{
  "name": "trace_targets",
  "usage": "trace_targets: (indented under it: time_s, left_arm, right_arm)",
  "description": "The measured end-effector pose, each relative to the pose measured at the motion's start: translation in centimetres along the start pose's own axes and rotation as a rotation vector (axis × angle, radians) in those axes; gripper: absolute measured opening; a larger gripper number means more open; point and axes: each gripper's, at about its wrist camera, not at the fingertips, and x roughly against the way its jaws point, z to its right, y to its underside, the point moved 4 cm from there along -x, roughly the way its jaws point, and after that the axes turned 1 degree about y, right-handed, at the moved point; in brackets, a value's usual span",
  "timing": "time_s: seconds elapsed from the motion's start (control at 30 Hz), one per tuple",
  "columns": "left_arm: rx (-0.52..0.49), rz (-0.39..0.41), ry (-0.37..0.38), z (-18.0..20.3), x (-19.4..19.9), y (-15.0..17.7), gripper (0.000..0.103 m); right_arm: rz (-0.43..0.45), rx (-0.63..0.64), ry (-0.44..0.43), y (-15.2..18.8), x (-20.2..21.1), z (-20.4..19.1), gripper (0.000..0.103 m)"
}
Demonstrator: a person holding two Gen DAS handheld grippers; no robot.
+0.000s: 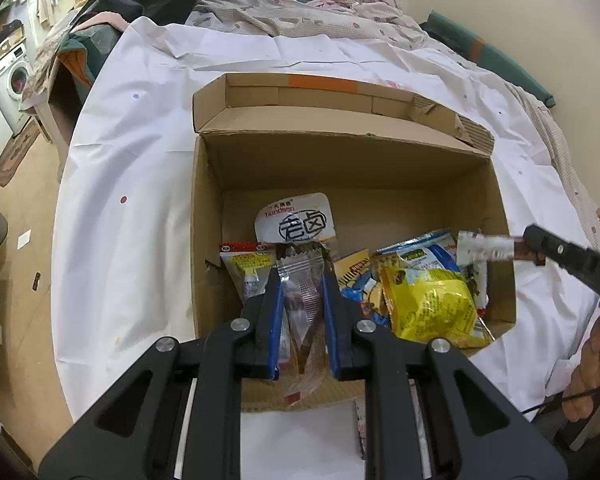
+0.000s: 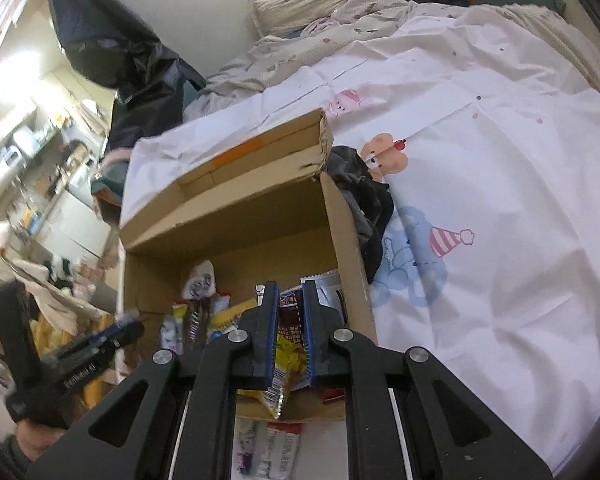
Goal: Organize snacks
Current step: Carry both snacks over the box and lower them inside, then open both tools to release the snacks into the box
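An open cardboard box (image 1: 208, 216) stands on a white sheet and holds several snack packets, among them a yellow bag (image 1: 428, 304) and a white packet with black characters (image 1: 296, 220). My left gripper (image 1: 301, 276) hangs over the box's near edge, shut on a clear packet (image 1: 304, 304) with brown contents. At the right, my right gripper (image 1: 534, 242) reaches over the box's right wall with a white and brown packet (image 1: 484, 246) in it. In the right wrist view, my right gripper (image 2: 290, 286) is shut on that brown and yellow packet (image 2: 290, 332) above the box (image 2: 236, 216). The left gripper (image 2: 128, 324) shows blurred at the left.
The box's lid flap (image 1: 300, 96) stands up at the far side. Dark clothing (image 2: 364, 196) lies against the box's right wall. More packets (image 2: 272, 448) lie on the sheet in front of the box. Crumpled bedding (image 1: 300, 16) and a pillow lie beyond.
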Motion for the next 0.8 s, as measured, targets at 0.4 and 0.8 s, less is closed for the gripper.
trace_targets:
  time_s: [0.4, 0.8]
  left_arm:
    - [0.015, 0.027, -0.002, -0.4, -0.2, -0.5, 0.017]
    - [0.017, 0.024, 0.008, -0.3, -0.3, 0.0, 0.017]
  right_arm:
    - [-0.041, 0.032, 0.017, 0.4, -1.2, -0.9, 0.013]
    - [-0.088, 0.089, 0.031, 1.4, -1.9, -2.0, 0.018]
